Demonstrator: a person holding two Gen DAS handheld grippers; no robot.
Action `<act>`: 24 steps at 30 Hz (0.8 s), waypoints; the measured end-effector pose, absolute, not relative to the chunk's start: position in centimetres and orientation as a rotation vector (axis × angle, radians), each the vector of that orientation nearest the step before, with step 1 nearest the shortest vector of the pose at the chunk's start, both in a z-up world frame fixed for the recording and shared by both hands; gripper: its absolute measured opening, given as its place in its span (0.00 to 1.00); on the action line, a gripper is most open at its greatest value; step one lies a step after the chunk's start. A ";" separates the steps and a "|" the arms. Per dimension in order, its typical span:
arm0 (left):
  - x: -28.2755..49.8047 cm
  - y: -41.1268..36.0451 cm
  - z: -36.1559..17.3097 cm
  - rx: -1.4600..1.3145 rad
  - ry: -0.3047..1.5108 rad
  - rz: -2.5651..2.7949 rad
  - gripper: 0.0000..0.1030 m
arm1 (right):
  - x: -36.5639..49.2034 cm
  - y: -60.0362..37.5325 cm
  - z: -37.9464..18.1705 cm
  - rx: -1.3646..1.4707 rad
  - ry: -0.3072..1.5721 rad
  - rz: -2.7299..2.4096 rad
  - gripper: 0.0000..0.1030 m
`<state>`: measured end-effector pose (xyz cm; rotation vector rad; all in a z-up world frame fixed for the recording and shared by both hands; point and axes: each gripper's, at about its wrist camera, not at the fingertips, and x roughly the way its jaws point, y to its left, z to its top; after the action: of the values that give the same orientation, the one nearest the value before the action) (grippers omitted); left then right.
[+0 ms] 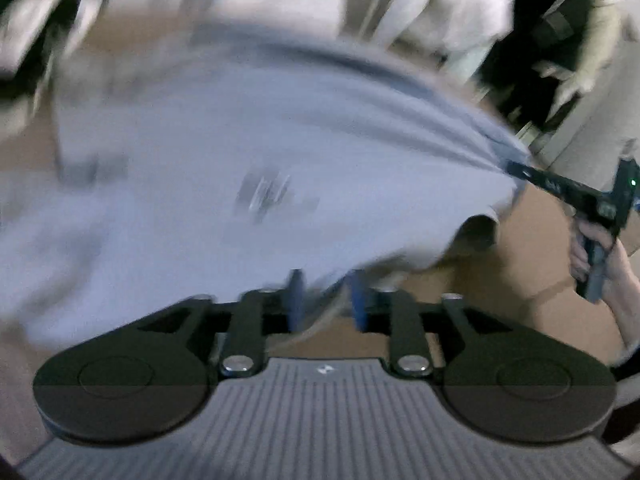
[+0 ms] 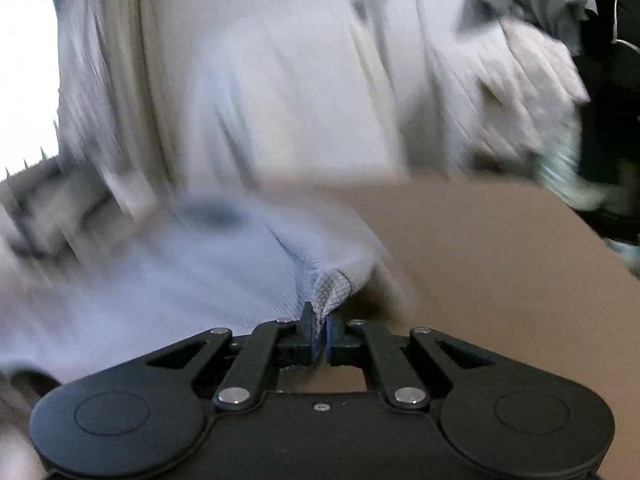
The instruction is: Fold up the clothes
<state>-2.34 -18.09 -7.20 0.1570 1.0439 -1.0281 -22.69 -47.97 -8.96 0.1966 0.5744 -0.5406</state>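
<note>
Pale blue-grey T-shirt [image 1: 224, 152] cloth is seen spread over the brown surface [image 1: 492, 280], blurred by motion in both views. In the left wrist view a dark printed mark is made out near the middle of the garment, and the left gripper [image 1: 326, 300] is seen with its blue-padded fingers [image 1: 295, 300] apart; a hem edge lies between them, though whether it is pressed cannot be told. Only this view shows the right gripper [image 1: 516, 169] from outside, at the far right, held in a hand [image 1: 592, 248], with the shirt pulled taut into creases toward its tip. In the right wrist view the fingers [image 2: 307, 330] are seen clamped together on a bunched corner of the shirt. Pale clothes [image 2: 520, 92] are heaped beyond the surface.
</note>
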 end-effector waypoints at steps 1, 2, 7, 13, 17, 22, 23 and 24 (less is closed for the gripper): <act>-2.1 -17.6 -8.2 0.150 1.070 -0.995 0.29 | -22.7 -47.6 -10.7 0.182 0.626 -0.563 0.04; -1.8 -17.1 -9.1 0.144 1.095 -0.962 0.29 | -22.6 -47.1 -12.1 0.164 0.658 -0.581 0.04; 0.0 -11.7 -7.9 0.031 1.030 -0.809 0.55 | -21.4 -46.1 -13.2 0.177 0.684 -0.616 0.07; 4.8 -5.4 -8.4 -0.044 1.014 -0.482 0.57 | -21.9 -44.4 -9.9 0.083 0.690 -0.788 0.34; 7.6 -3.4 -9.5 -0.053 1.020 -0.325 0.67 | -19.9 -40.5 -7.7 -0.167 0.674 -0.625 0.68; 10.5 -3.6 -11.0 0.044 0.981 -0.393 0.71 | -14.5 -35.2 -7.2 0.043 0.715 0.008 0.68; 11.1 -3.7 -11.4 0.053 0.967 -0.476 0.78 | -13.2 -33.7 -7.3 0.082 0.718 0.092 0.68; 11.4 -3.8 -11.9 0.069 0.974 -0.515 0.80 | -11.5 -31.9 -7.5 0.125 0.723 0.195 0.68</act>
<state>11.44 -3.82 -11.87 0.0687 0.9740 -0.5152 -11.55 -31.92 -7.47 0.1252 0.7232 0.1954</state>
